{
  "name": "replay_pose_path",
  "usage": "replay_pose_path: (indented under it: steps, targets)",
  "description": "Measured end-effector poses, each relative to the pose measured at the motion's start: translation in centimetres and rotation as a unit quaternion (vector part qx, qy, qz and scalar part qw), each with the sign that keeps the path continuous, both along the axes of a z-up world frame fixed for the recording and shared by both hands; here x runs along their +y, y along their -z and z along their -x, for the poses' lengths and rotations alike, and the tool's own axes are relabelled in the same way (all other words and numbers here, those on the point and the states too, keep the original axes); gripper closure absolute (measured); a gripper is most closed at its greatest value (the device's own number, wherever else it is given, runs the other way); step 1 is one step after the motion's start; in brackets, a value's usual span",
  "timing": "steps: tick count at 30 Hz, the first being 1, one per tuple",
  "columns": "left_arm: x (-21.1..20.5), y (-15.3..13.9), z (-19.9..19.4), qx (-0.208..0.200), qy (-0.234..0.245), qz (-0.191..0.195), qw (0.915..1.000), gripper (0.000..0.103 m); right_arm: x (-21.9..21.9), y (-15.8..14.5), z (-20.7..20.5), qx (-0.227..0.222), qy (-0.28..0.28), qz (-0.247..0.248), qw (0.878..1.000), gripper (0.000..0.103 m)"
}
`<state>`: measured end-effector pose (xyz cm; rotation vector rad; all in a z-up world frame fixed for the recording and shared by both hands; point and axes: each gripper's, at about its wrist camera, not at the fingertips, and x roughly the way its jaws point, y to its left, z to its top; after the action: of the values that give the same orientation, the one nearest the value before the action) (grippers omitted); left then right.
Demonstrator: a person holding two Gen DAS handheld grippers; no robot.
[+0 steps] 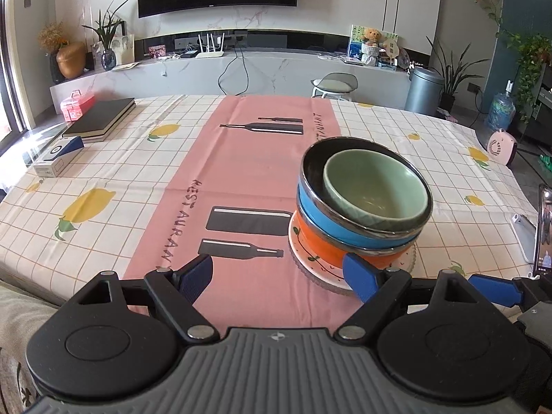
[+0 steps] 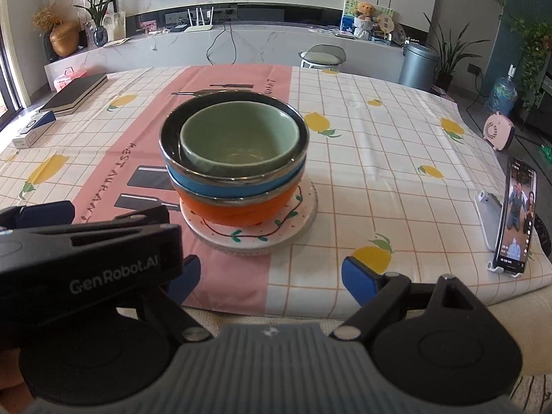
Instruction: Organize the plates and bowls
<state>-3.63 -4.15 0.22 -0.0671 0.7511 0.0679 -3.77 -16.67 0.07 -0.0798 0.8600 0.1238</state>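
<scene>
A stack stands on the table: a green bowl (image 1: 376,189) (image 2: 238,138) nested in a blue bowl (image 1: 345,220) (image 2: 238,181), on an orange bowl (image 1: 321,245) (image 2: 241,208), on a white patterned plate (image 1: 310,269) (image 2: 248,233). My left gripper (image 1: 279,281) is open and empty, low in front of the stack, its right fingertip near the plate rim. My right gripper (image 2: 272,277) is open and empty, pulled back at the table's near edge. The left gripper's body (image 2: 86,255) covers the right gripper's left finger.
A phone on a stand (image 2: 515,220) (image 1: 543,227) sits at the right table edge. A black notebook (image 1: 100,119) and a blue-white box (image 1: 58,157) lie at the far left. The pink runner (image 1: 241,172) crosses the lemon-print tablecloth.
</scene>
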Motion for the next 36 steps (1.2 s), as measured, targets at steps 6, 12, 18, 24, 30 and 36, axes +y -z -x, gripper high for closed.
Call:
replay_pose_path:
  steps: [6,12,18,24,30,36]
  targets:
    - [0.8,-0.2,-1.2,0.007,-0.009,0.007,0.9999,0.003,1.2,-0.3,-1.8,0.003,-0.004,-0.007,1.000,0.016]
    - [1.1,-0.2,-1.9,0.010,-0.012,0.010,0.9998,0.003,1.9,-0.2,-2.5,0.004,-0.006,-0.004,1.000,0.016]
    - [1.1,-0.1,-2.4,0.015,-0.012,0.010,0.9998,0.003,2.1,0.0,-3.0,0.007,-0.005,-0.006,1.000,0.016]
    - [1.0,0.0,-2.8,0.021,-0.007,0.013,0.9997,0.003,2.0,0.1,-3.2,0.010,-0.001,-0.009,1.000,0.016]
    - [0.8,0.1,-3.0,0.023,-0.006,0.007,0.9997,0.003,1.8,0.3,-3.6,0.013,0.004,-0.010,1.000,0.016]
    - [0.8,0.3,-3.1,0.026,-0.007,0.010,0.9996,0.003,1.8,0.4,-3.6,0.012,0.006,-0.009,1.000,0.016]
